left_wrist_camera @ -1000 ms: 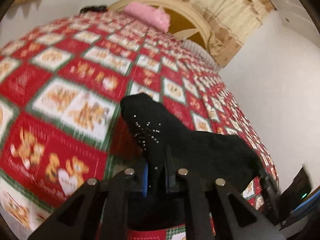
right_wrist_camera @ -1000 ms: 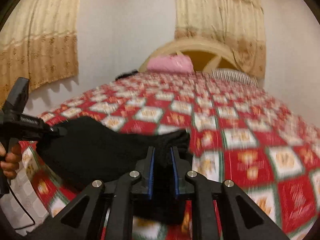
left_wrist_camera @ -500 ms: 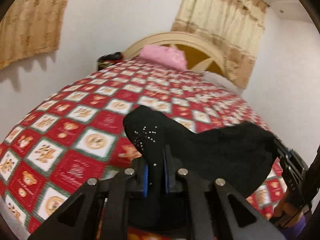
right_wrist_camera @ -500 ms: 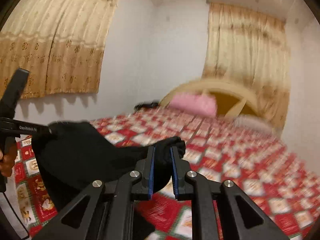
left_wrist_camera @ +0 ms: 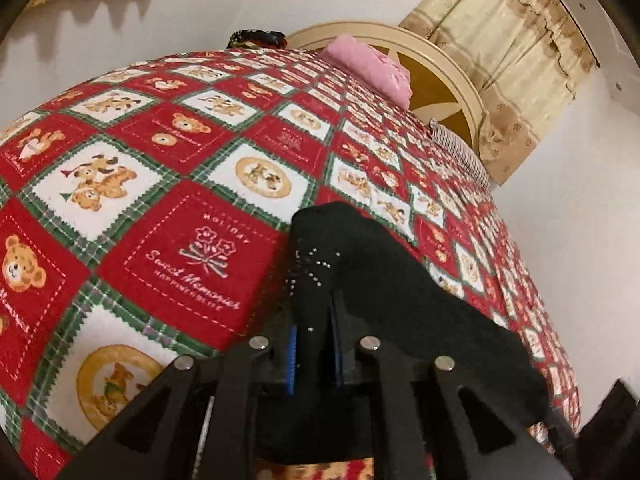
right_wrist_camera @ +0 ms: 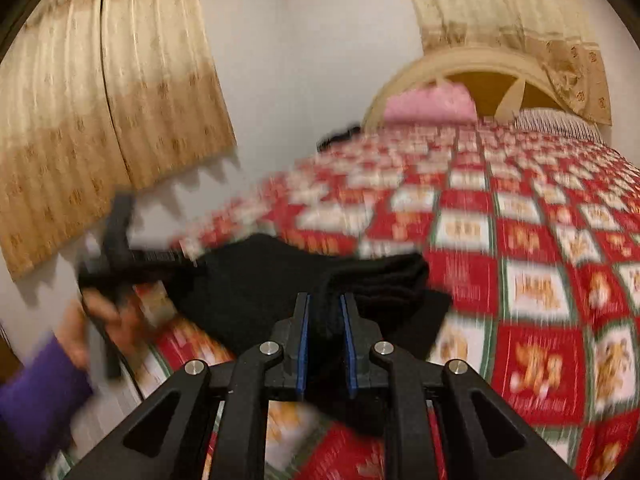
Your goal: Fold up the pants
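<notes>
On the bed with the red teddy-bear quilt (left_wrist_camera: 192,248) I see the black pants (left_wrist_camera: 384,280), and I use this quilt as my landmark. At its left edge, in the right wrist view, my left hand (right_wrist_camera: 100,316) with a purple sleeve (right_wrist_camera: 36,392) holds the left gripper (right_wrist_camera: 188,258); this part is blurred. In the left wrist view the left gripper (left_wrist_camera: 312,340) has a fold of the pants between its blue pads (left_wrist_camera: 291,360). Its jaws have just been opening a little, but the cloth fills the gap between them and I read it as pressed. Small shiny studs (left_wrist_camera: 316,264) are on the fabric just beyond the fingertips. From there the pants stretch right, above the near part of the quilt, to the right gripper (right_wrist_camera: 325,320). Its fingers (right_wrist_camera: 301,344) are clamped on a bunched fold of the black cloth, which hangs a bit below them. At the far end of the quilt lie a pink pillow (left_wrist_camera: 372,68) and a cream headboard (left_wrist_camera: 452,76). Beige curtains (right_wrist_camera: 104,92) hang on the wall behind.
</notes>
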### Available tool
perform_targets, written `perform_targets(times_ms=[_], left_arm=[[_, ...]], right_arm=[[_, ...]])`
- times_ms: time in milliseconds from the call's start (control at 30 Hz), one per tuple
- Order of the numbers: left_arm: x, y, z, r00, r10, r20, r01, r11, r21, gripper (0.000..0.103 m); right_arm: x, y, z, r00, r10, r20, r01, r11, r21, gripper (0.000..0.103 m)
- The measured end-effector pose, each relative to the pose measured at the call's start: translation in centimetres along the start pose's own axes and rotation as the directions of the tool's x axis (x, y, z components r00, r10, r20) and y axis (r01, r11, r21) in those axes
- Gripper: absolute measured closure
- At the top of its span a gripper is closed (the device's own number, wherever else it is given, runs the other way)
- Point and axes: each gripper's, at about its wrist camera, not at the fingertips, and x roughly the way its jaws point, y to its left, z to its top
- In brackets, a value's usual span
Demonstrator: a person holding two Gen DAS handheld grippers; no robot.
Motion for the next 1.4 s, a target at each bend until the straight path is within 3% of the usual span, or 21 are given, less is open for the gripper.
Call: perform_targets(times_ms=[33, 100, 167, 233, 300, 400, 500, 600, 667, 700, 733, 767, 833, 933, 1033, 1067, 1133, 1200, 1300, 1400], left_arm=[[0.1, 0.0, -0.1, 1.000, 0.008, -0.007, -0.008, 1.000, 0.015, 0.084], [0.4, -0.1, -0.2, 0.999, 0.032, -0.016, -0.032, 0.998, 0.045, 0.080], [0.3, -0.4, -0.3, 0.998, 0.057, -0.013, -0.056, 0.995, 0.080, 0.077], [0.4, -0.3, -0.3, 0.997, 0.075, -0.009, -0.074, 0.992, 0.100, 0.075], [0.5, -0.2, -0.3, 0.997, 0.075, -0.013, -0.074, 0.993, 0.089, 0.075], [0.8, -0.2, -0.3, 0.996, 0.093, -0.012, -0.092, 0.993, 0.076, 0.075], [1.0, -0.7, -0.3, 0.992, 0.127, -0.007, -0.125, 0.987, 0.099, 0.075], [1.2, -1.1, -0.5, 0.989, 0.148, -0.005, -0.146, 0.982, 0.121, 0.075], [1.3, -1.2, -0.6, 0.987, 0.162, -0.001, -0.160, 0.978, 0.137, 0.075], [1.3, -1.3, -0.6, 0.986, 0.168, 0.004, -0.166, 0.975, 0.144, 0.075], [1.2, -1.4, -0.6, 0.985, 0.173, 0.010, -0.172, 0.973, 0.155, 0.076], [1.0, -1.6, -0.7, 0.984, 0.175, 0.023, -0.177, 0.970, 0.169, 0.078], [0.7, -2.0, -0.7, 0.982, 0.182, 0.043, -0.187, 0.963, 0.194, 0.088], [-0.5, -3.6, -0.4, 0.974, 0.202, 0.103, -0.221, 0.946, 0.237, 0.089], [-2.8, -5.0, 0.6, 0.965, 0.183, 0.187, -0.224, 0.947, 0.228, 0.090], [-3.6, -5.4, 1.0, 0.958, 0.185, 0.220, -0.235, 0.946, 0.226, 0.091], [-5.5, -6.3, 1.8, 0.925, 0.207, 0.319, -0.284, 0.933, 0.219, 0.093], [-6.4, -6.7, 2.2, 0.911, 0.204, 0.359, -0.291, 0.934, 0.206, 0.092], [-5.4, -5.7, 2.4, 0.933, 0.212, 0.291, -0.268, 0.949, 0.168, 0.092], [-3.8, -4.8, 1.3, 0.941, 0.243, 0.235, -0.286, 0.943, 0.172, 0.092]], right_arm=[[0.4, -1.1, -1.0, 0.999, 0.028, -0.041, -0.026, 0.998, 0.054, 0.084], [-0.4, -2.7, -1.9, 0.996, 0.077, -0.038, -0.071, 0.987, 0.141, 0.071], [-2.5, -3.4, -1.7, 0.999, 0.037, 0.008, -0.037, 0.985, 0.168, 0.050], [-4.4, -4.4, -1.0, 0.996, -0.004, 0.093, -0.014, 0.980, 0.200, 0.042], [-4.2, -5.2, -0.1, 0.995, -0.016, 0.101, -0.007, 0.975, 0.222, 0.041], [-0.8, -6.3, 1.0, 0.997, 0.067, 0.034, -0.075, 0.943, 0.325, 0.041], [2.5, -5.9, 1.1, 0.993, 0.043, -0.106, 0.000, 0.925, 0.380, 0.041], [4.0, -5.1, 1.1, 0.991, 0.022, -0.129, 0.035, 0.905, 0.424, 0.041], [4.6, -4.0, 1.7, 0.991, 0.025, -0.131, 0.024, 0.933, 0.360, 0.042], [4.9, -3.5, 1.9, 0.990, 0.009, -0.139, 0.035, 0.949, 0.312, 0.051], [5.0, -3.2, 2.1, 0.990, 0.017, -0.137, 0.021, 0.962, 0.273, 0.069], [4.9, -3.1, 2.3, 0.990, 0.026, -0.137, 0.009, 0.968, 0.250, 0.072], [4.2, -2.4, 3.5, 0.992, 0.018, -0.122, 0.002, 0.987, 0.160, 0.075], [2.6, -0.9, 6.4, 1.000, -0.017, -0.022, 0.017, 1.000, 0.005, 0.076], [0.9, 0.8, 10.1, 0.995, -0.001, 0.102, 0.015, 0.992, -0.128, 0.076], [0.7, 0.9, 11.0, 0.991, 0.002, 0.131, 0.019, 0.987, -0.160, 0.076], [0.6, 0.8, 12.6, 0.984, 0.025, 0.174, 0.014, 0.975, -0.220, 0.075], [2.3, 0.1, 13.4, 0.988, 0.061, 0.142, -0.018, 0.959, -0.284, 0.075], [6.3, -2.0, 12.7, 1.000, -0.027, 0.002, 0.026, 0.956, -0.292, 0.074], [10.8, -6.8, 10.0, 0.972, -0.142, -0.187, 0.104, 0.974, -0.202, 0.068]])
